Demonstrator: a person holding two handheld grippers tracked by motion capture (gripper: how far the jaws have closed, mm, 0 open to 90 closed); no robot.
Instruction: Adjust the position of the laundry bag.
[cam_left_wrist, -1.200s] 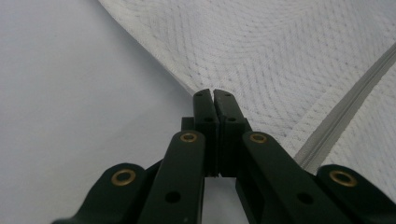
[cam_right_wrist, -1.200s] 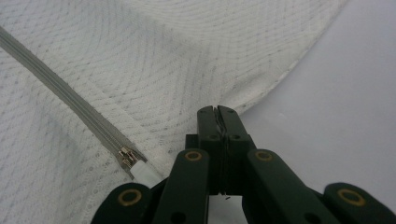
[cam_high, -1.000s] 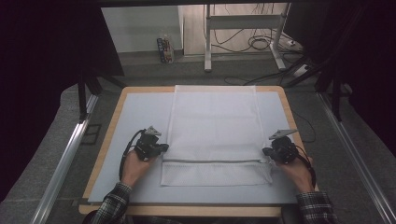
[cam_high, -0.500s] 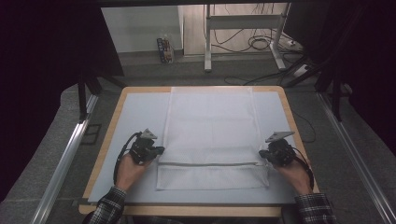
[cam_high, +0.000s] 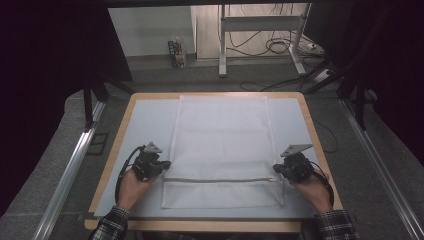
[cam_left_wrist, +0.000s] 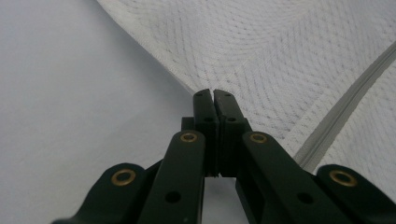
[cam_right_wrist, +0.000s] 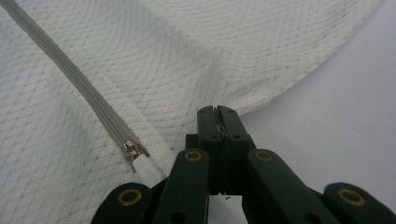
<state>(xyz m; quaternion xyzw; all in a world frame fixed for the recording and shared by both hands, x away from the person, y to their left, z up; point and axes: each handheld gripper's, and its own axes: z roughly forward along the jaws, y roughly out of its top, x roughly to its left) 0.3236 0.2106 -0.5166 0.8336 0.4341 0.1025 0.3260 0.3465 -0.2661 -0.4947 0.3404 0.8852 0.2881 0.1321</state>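
Note:
A white mesh laundry bag (cam_high: 220, 140) lies flat on the pale mat (cam_high: 145, 125), its grey zipper (cam_high: 220, 180) running across near the front end. My left gripper (cam_high: 166, 164) is shut on the bag's left edge just above the zipper. My right gripper (cam_high: 276, 171) is shut on the right edge at the zipper's end. In the left gripper view the closed tips (cam_left_wrist: 214, 92) pinch the mesh hem (cam_left_wrist: 280, 56), with the zipper (cam_left_wrist: 345, 107) to the right. In the right gripper view the closed tips (cam_right_wrist: 217, 108) bite the puckered mesh (cam_right_wrist: 140, 56), and the metal zipper pull (cam_right_wrist: 130, 150) sits just to their left.
The mat lies on a wooden-rimmed table (cam_high: 120, 130). Metal rails (cam_high: 70, 170) run along the left and right sides at floor level. Beyond the far edge stand a desk frame (cam_high: 222, 45) and loose cables (cam_high: 280, 47) on the floor.
Both hands have drawn back toward the table's near edge, the left one more, and the bag has slid with them, its near end now closer to the front of the mat.

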